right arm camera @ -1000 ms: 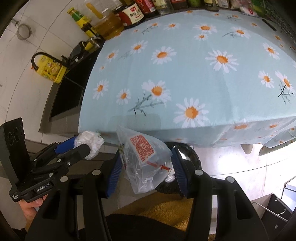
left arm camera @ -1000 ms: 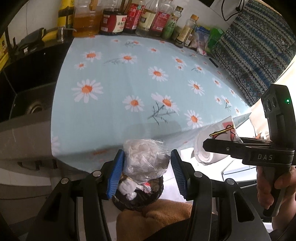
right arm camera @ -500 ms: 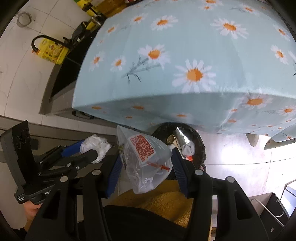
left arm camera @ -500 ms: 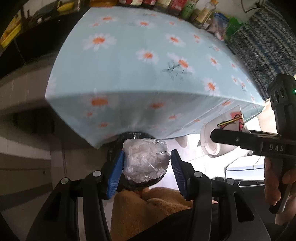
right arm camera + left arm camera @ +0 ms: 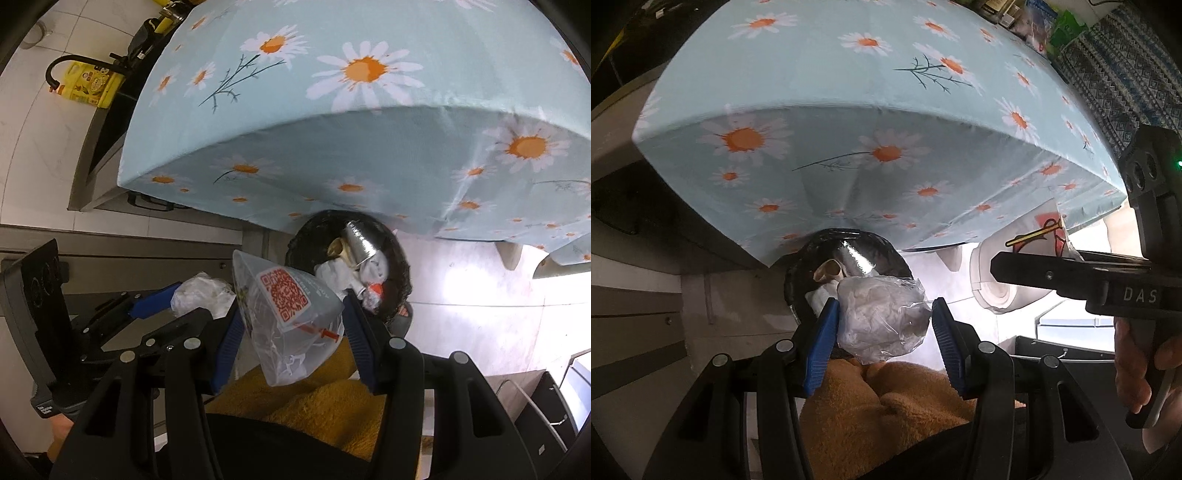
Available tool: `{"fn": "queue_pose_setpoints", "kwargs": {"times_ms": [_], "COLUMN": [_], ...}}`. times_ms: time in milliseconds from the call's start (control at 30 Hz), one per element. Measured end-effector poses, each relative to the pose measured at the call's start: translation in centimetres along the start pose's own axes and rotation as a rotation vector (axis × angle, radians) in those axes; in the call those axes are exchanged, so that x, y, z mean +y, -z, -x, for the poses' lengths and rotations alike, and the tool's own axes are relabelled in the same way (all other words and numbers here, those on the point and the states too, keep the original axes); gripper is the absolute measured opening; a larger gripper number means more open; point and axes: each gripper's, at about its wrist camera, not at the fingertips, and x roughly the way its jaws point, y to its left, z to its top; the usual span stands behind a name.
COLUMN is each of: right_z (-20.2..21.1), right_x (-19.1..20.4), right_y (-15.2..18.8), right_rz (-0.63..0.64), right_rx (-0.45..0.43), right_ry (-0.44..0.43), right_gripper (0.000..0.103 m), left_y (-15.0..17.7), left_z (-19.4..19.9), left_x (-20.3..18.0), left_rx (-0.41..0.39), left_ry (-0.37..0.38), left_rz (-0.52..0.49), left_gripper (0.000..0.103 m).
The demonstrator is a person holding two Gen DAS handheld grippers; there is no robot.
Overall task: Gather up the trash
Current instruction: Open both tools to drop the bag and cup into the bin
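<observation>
now both grippers loaded. left gripper (image 5: 882, 325) clamped on crumpled tissue wad in clear film (image 5: 881, 319); black-lined bin (image 5: 846, 258) just ahead and below. right gripper (image 5: 291, 325) pinched on clear plastic bag with qr label (image 5: 288, 310), same bin (image 5: 391, 254) ahead to its right, under bench cloth (image 5: 332, 155). judgement: both items light, soft, crushable; film slippery, so mid-body squeeze suits.

pale tiled floor (image 5: 461, 314), black-lined trash bin (image 5: 400, 266) on it, beneath daisy-cloth table (image 5: 886, 92)
</observation>
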Motion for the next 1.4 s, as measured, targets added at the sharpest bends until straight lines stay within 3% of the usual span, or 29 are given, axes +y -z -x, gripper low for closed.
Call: {"fn": "queue_pose_setpoints", "kwargs": {"times_ms": [167,233,300,800,1400], "right_z": [0.0,0.1,0.2,2.9,11.1], "right_x": [-0.7,-0.8,-0.9,-0.9,-0.1], "right_y": [0.1,0.1,0.2,0.5,0.7], "right_rz": [-0.018,-0.027,-0.031,-0.027,0.098], "right_rx": [0.013,0.010,0.010,-0.058,-0.208], "right_ry": [-0.016,-0.021,-0.024,-0.032,-0.062], "right_gripper": [0.055,0.066,0.067,0.067,0.067], "left_y": [-0.4,-0.5,-0.6,-0.4,-1.8], "left_z": [-0.4,-0.5,-0.5,1.1,8.9], "left_x": [-0.4,-0.3,-0.1,0.1,-4.7], "left_rx": [0.005,0.016,0.016,-0.026,-0.198], "left_ry": [0.001,-0.001,-0.005,-0.021,-0.081], "left_rz": [0.005,0.013,0.030,0.057,0.004], "left_gripper": [0.052,0.066,0.072,0.072,0.072]}}
